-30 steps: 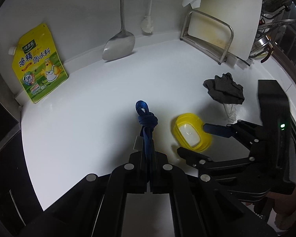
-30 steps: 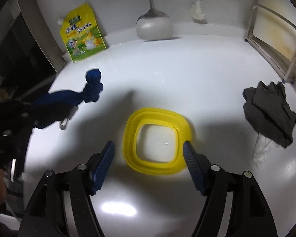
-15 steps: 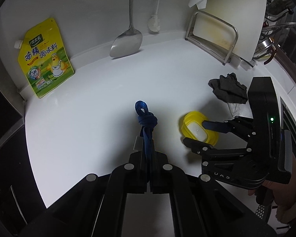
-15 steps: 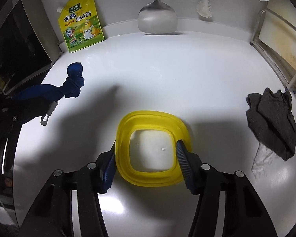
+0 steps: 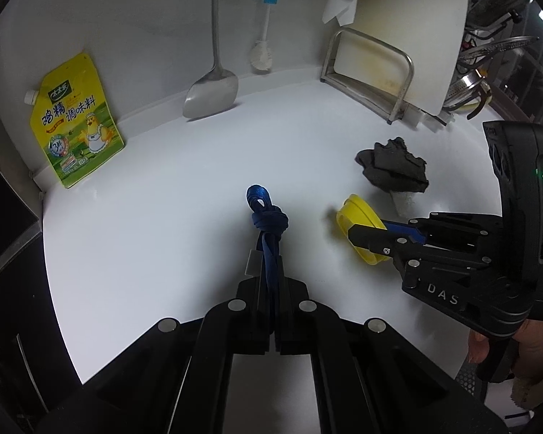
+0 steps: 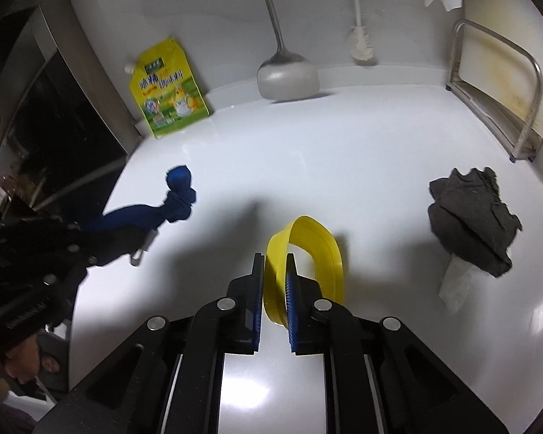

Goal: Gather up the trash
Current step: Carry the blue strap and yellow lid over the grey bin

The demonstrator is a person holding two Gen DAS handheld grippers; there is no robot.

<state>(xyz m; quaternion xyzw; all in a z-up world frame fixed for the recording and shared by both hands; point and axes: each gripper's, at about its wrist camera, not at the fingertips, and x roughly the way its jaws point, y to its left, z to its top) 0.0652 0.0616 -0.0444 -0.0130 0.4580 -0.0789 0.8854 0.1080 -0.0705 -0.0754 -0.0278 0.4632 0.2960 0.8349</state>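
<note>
The right gripper's [image 6: 274, 275] jaws are clamped on one side of a yellow plastic ring [image 6: 318, 249], tipped on edge over the white surface [image 6: 344, 166]; the left gripper's [image 5: 271, 289] jaws are pinched together on a knotted blue strap [image 5: 268, 224]. A crumpled dark cloth [image 6: 474, 217] lies at 3 o'clock of the ring; a yellow seasoning pouch [image 6: 168, 88] leans at 11 o'clock.

Left matte-black two-finger tool [image 5: 271, 282]: plain black fingers, round silver rivets at the linkage joints. Right matte-black two-finger tool [image 6: 274, 285]: blue ribbed pads [image 6: 259, 289], matching silver rivets, white "DAS" lettering and a lit green indicator on its housing. Bare skin of the right hand [image 5: 517, 354] shows at the grip.
</note>
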